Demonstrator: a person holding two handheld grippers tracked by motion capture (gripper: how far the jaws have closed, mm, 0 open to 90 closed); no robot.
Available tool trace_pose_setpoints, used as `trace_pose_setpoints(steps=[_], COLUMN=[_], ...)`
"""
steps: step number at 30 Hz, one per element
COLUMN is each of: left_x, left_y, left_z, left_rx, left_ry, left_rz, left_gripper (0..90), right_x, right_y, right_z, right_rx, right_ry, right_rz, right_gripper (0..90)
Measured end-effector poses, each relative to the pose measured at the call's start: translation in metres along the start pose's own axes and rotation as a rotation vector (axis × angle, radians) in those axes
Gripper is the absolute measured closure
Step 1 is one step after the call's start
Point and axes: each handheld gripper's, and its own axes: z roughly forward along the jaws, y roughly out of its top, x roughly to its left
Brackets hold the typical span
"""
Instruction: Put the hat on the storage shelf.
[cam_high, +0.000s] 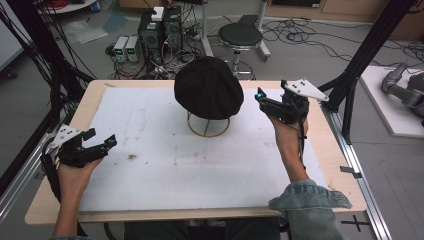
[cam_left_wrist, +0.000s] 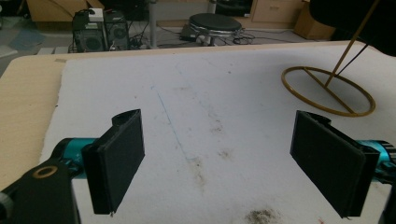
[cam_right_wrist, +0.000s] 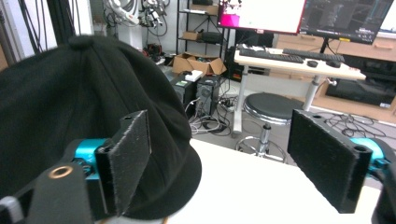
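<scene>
Right gripper (cam_high: 261, 98) jaws wide, empty, beside black fabric cap (cam_high: 208, 86) | cap resting on gold wire stand (cam_high: 208, 126) | left gripper (cam_high: 102, 145) wide, empty, well left of cap | advice: approach brim level, clamp fabric only, avoid tipping stand.

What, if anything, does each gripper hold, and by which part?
Nothing is held. The left gripper is open over the table, and the right gripper is open beside the black hat on its stand, with no grip on it.
</scene>
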Motion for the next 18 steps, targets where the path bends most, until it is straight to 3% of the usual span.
trace_pose_setpoints(steps=[6, 18], left_x=[-0.001, -0.001], left_y=[0.001, -0.001], left_z=[0.002, -0.002], left_rx=[0.002, 0.003], left_ry=[-0.007, -0.002], left_rz=[0.007, 0.005], left_gripper=[17.8, 17.8], right_x=[-0.006, -0.014], right_y=[-0.016, -0.053], right_z=[-0.015, -0.041], right_rx=[0.015, 0.049], right_ry=[-0.019, -0.011], right_rz=[0.013, 0.049], right_gripper=[12.6, 12.6])
